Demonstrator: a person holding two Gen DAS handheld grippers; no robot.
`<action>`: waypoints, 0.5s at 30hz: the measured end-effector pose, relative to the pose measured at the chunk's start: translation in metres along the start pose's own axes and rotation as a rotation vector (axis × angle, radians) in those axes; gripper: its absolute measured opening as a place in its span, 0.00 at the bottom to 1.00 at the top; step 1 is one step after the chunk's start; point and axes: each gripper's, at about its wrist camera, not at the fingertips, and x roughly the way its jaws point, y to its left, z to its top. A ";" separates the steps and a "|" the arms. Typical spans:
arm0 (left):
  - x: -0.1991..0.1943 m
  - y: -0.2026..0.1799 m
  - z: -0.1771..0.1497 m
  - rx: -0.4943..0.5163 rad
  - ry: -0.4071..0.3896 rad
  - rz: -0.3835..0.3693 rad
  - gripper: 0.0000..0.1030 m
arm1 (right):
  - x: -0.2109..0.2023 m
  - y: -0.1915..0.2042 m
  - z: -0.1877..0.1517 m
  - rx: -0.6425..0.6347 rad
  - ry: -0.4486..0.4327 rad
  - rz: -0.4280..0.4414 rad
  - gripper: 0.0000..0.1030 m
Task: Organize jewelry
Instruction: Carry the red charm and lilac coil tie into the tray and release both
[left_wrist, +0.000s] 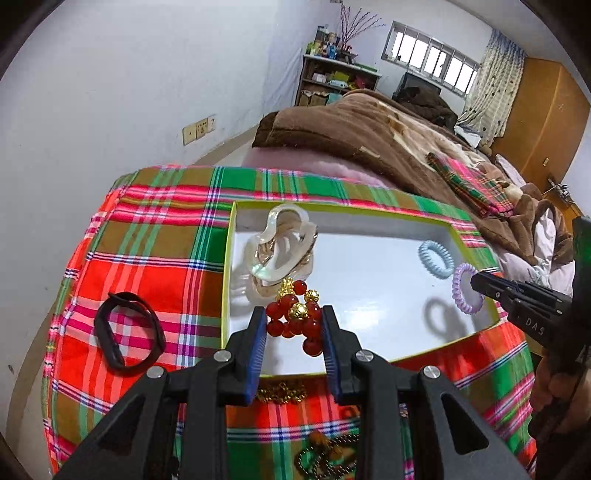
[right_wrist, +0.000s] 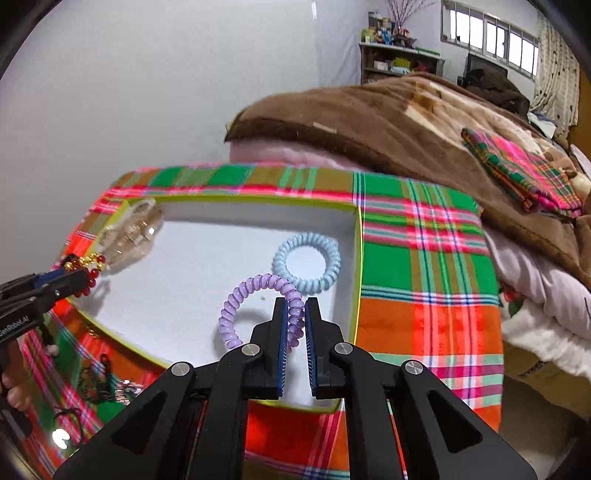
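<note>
A white box (left_wrist: 369, 280) with a yellow-green rim sits on a plaid cloth. My left gripper (left_wrist: 294, 317) is shut on a red and gold bead bracelet (left_wrist: 295, 314) and holds it over the box's near left part. My right gripper (right_wrist: 295, 306) is shut on a purple coil hair tie (right_wrist: 255, 299) and holds it above the box floor; it also shows in the left wrist view (left_wrist: 466, 288). A light blue coil hair tie (right_wrist: 307, 261) lies in the box's far right corner. Clear bangles (left_wrist: 280, 251) lie in its far left corner.
A black band (left_wrist: 127, 328) lies on the plaid cloth (left_wrist: 147, 236) left of the box. A gold chain (left_wrist: 280, 393) and dark beads (left_wrist: 325, 458) lie on the cloth near me. A bed with a brown blanket (left_wrist: 369, 129) stands behind.
</note>
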 end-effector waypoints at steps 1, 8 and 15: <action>0.002 0.000 0.000 0.000 0.007 0.005 0.29 | 0.004 -0.001 -0.001 0.000 0.010 -0.003 0.09; 0.017 0.004 -0.005 -0.004 0.043 0.036 0.31 | 0.015 0.000 -0.004 -0.029 0.037 -0.030 0.09; 0.017 0.004 -0.005 0.005 0.040 0.037 0.34 | 0.015 0.004 -0.005 -0.042 0.037 -0.025 0.20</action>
